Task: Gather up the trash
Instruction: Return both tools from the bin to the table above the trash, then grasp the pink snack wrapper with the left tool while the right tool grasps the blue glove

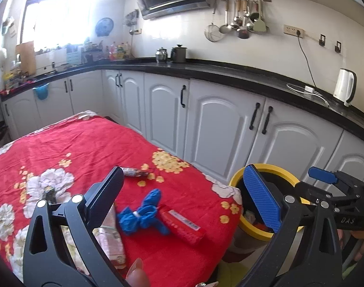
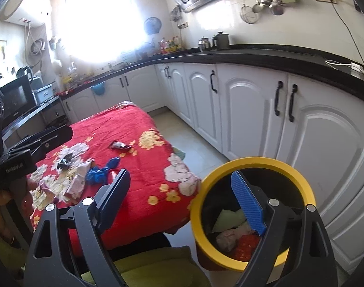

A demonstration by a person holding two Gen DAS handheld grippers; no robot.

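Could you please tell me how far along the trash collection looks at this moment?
Partly done. The yellow-rimmed bin beside the table already holds crumpled paper and red scraps. Nothing is in hand: the left gripper and right gripper are both open and empty. Still on the red tablecloth: the blue plastic bundle, red wrapper, dark wrapper, a small dark scrap and pale packets.

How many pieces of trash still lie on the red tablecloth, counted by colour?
Blue: 1, the crumpled blue bundle
Red: 1, the red wrapper
Dark or silver: 2, the dark wrapper and the crumpled foil piece
Pale: 1, the pale packet
Total: 5
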